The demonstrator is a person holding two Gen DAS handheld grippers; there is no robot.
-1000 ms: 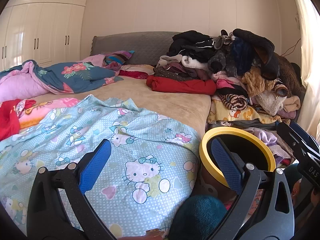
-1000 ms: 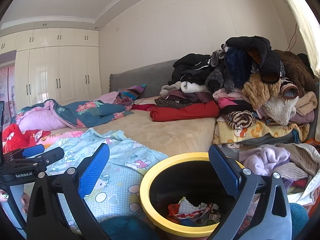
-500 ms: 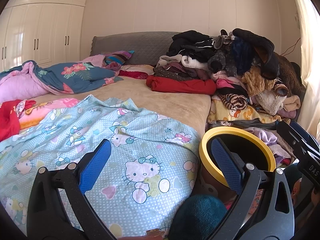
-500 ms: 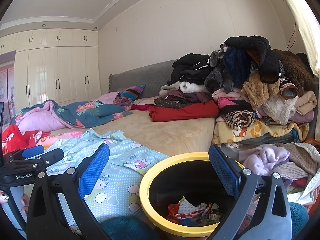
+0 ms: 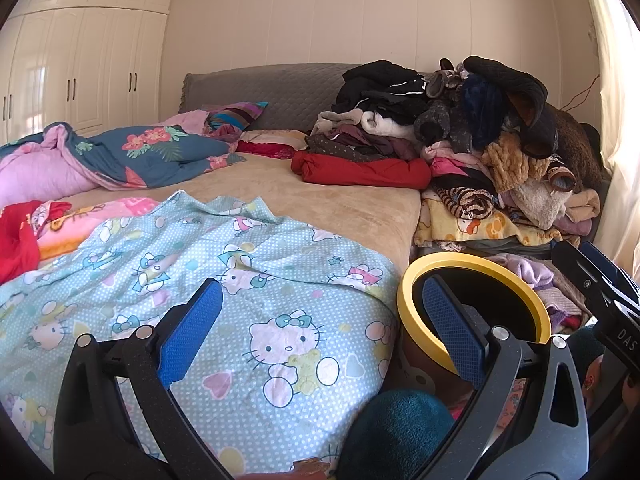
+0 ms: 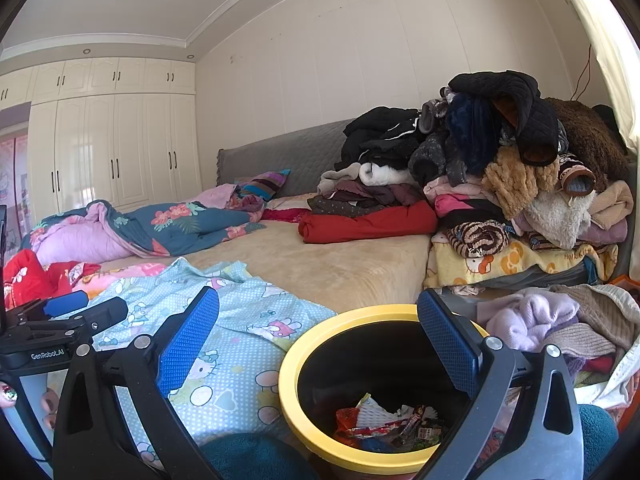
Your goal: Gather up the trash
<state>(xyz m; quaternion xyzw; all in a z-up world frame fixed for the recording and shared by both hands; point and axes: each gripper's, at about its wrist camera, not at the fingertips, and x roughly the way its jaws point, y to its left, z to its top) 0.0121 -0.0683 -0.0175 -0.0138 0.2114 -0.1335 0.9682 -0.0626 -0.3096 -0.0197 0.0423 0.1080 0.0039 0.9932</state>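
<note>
A black bin with a yellow rim (image 6: 308, 420) stands beside the bed; it also shows in the left wrist view (image 5: 416, 280). Crumpled wrappers (image 6: 384, 426) lie at its bottom. My right gripper (image 6: 318, 334) is open and empty, just above the bin's rim. My left gripper (image 5: 322, 320) is open and empty, over the Hello Kitty sheet (image 5: 240, 320), with the bin to its right. Each gripper shows at the edge of the other's view.
A bed (image 5: 340, 208) holds a blue floral quilt (image 5: 152, 156) at left and a tall heap of clothes (image 5: 460, 132) at right. More clothes (image 6: 560, 320) lie right of the bin. White wardrobes (image 6: 100, 152) line the far left wall.
</note>
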